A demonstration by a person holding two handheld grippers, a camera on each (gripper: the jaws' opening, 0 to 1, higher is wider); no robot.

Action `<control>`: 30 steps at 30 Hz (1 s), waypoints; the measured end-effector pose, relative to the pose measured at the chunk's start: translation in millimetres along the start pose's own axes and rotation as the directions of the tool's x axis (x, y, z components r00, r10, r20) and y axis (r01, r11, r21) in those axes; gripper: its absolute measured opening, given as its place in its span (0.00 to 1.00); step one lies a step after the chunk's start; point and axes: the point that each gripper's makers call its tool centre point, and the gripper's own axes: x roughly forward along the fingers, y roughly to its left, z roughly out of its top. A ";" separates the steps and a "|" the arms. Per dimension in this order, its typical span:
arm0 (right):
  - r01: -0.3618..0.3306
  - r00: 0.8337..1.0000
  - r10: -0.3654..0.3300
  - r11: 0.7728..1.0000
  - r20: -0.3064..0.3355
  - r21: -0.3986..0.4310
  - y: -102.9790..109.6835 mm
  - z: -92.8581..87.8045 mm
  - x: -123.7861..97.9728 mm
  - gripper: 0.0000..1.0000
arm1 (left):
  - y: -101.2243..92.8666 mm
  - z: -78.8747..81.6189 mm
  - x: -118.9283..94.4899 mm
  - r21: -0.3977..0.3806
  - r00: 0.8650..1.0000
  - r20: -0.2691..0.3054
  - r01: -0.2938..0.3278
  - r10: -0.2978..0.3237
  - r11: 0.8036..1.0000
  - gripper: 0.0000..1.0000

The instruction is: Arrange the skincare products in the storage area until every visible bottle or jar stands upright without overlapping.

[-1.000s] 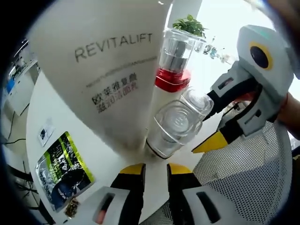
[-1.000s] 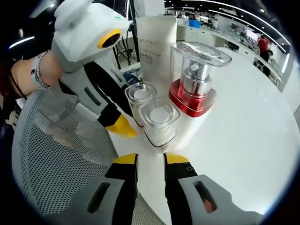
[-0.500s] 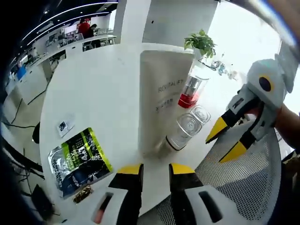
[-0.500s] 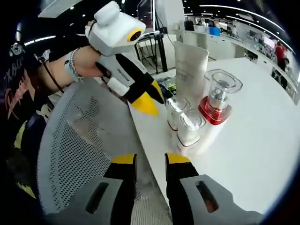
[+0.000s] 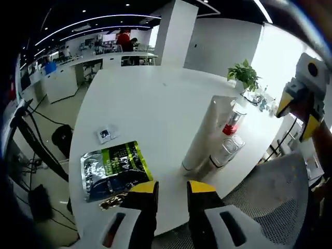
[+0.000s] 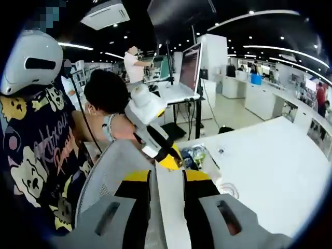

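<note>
no legible text, print on the green foil packet [image 5: 115, 167] too blurred to read

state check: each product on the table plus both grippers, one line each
white tube: upright on its cap
red-collared pump bottle: upright
two clear-capped jars: upright, side by side
green foil sachet: lying flat
left gripper: open, nothing held
right gripper: open, nothing held

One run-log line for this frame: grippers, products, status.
left gripper open, empty | right gripper open, empty | tall white tube, red-collared pump bottle, two clear-capped jars upright on white table
</note>
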 end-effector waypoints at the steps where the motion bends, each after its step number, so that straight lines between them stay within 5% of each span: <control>1: 0.002 1.000 -0.002 1.000 0.002 -0.011 -3.0 4.6 0.9 0.22 | 2.3 0.4 -1.5 -0.006 1.000 0.007 -0.008 0.008 1.000 0.22; 11: 0.077 0.997 -0.077 0.996 0.008 -0.033 -78.8 37.2 27.4 0.24 | 27.6 -4.5 -3.8 -0.078 0.994 0.026 -0.105 0.107 0.991 0.25; 16: 0.078 0.994 -0.082 0.995 -0.072 -0.062 -110.2 39.3 54.1 0.24 | 37.1 -3.4 -7.2 -0.090 0.988 0.043 -0.142 0.146 0.986 0.25; 21: 0.051 0.984 -0.058 0.998 -0.168 -0.049 -133.0 26.0 86.8 0.24 | 39.7 -0.9 -10.0 -0.163 0.992 0.054 -0.106 0.116 0.981 0.25; 24: 0.020 0.978 -0.034 0.997 -0.206 -0.071 -141.0 18.8 108.3 0.23 | 48.9 -9.1 -10.2 -0.145 0.994 -0.001 -0.109 0.110 0.983 0.25; 30: -0.038 0.966 0.031 0.999 -0.259 -0.024 -150.3 4.2 146.1 0.23 | 62.0 -22.7 -7.7 -0.243 0.997 -0.059 -0.061 0.048 0.968 0.27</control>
